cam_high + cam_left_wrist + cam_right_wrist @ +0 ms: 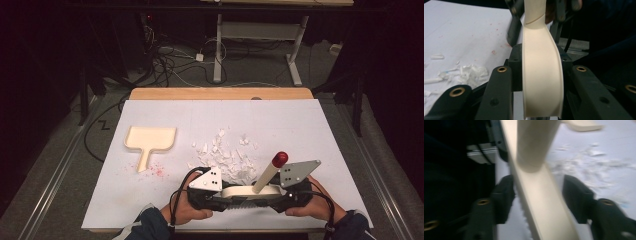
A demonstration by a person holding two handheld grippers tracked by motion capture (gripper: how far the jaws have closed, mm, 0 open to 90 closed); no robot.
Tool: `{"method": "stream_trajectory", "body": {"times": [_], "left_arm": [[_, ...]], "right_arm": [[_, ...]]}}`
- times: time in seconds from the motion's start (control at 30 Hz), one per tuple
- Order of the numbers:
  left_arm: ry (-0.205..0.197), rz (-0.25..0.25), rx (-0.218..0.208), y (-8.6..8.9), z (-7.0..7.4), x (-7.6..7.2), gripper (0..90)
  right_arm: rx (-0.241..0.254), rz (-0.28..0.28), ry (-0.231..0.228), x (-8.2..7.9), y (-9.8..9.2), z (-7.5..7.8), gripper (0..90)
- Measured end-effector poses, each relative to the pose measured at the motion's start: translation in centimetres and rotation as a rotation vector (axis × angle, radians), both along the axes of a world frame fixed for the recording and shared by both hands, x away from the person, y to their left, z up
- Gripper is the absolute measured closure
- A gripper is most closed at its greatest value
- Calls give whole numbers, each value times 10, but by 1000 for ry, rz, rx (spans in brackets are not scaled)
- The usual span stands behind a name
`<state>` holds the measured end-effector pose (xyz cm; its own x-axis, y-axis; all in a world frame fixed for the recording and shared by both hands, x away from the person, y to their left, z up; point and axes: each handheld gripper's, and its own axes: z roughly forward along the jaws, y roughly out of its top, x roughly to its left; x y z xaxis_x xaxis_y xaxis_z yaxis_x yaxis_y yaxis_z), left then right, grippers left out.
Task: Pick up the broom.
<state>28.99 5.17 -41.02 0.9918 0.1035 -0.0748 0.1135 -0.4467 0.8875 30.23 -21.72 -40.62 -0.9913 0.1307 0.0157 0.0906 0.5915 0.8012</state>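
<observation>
Left hand: low at the near edge of the table (320,120), gripper (216,194) lying level and pointing right toward the other hand.
Left fingers (499,82): pinching the cream body of the brush (247,191) from both sides; in the left gripper view the body fills the gap and touches both pads.
Brush: held level between the two grippers just above the near edge, bristles down, its cream handle with a red knob (280,159) rising tilted to the right.
Right hand: mirrors the left, gripper (284,195) level and pointing left.
Right fingers (504,195): spread on either side of the brush body; the blurred right gripper view shows a gap at each pad.
Paper scraps (227,155): white pile just beyond the brush, mid-table.
Dustpan (149,141): cream, well apart to the far left, faint red specks (156,171) by its handle.
</observation>
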Motion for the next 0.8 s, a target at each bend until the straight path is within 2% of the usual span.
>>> {"method": "stream_trajectory", "body": {"times": [0.07,0.13,0.17,0.23,0.27,0.3,0.37,0.4,0.47,0.5,0.53,0.57,0.7,0.73,0.77,0.8], "left_arm": [[-9,-18,5,2,1,1,642],[-20,-10,5,2,1,0,621],[-39,1,13,2,1,0,586],[-73,33,39,3,-1,0,557],[-104,63,53,4,-1,-1,518],[-112,76,53,7,0,-1,458],[-112,92,43,12,0,0,443],[-160,163,60,20,1,-1,408],[-184,229,60,30,1,-1,287],[-201,262,64,35,0,-2,289],[-201,262,64,35,0,-2,261],[-241,335,98,45,-2,-3,231],[-268,455,134,67,-13,-5,197],[-268,455,134,67,-13,-5,192],[-282,503,165,80,-19,-7,178],[-291,528,172,86,-22,-8,169]], "right_arm": [[5,37,16,0,4,-2,625],[8,42,23,0,4,-3,633],[10,48,29,0,5,-3,670],[-11,35,25,-1,6,-3,676],[-20,25,21,-2,6,-2,678],[-21,13,17,-2,5,-1,679],[-20,-8,15,-1,3,0,679],[-14,-46,10,1,-2,1,679],[-9,-111,-4,5,-9,4,679],[-1,-133,0,6,-12,6,679],[8,-157,-4,8,-16,7,678],[9,-191,-12,9,-19,9,679],[21,-283,-32,14,-33,16,678],[21,-283,-32,14,-33,16,678],[29,-322,-36,16,-40,18,678],[33,-331,-35,17,-43,19,679]]}}
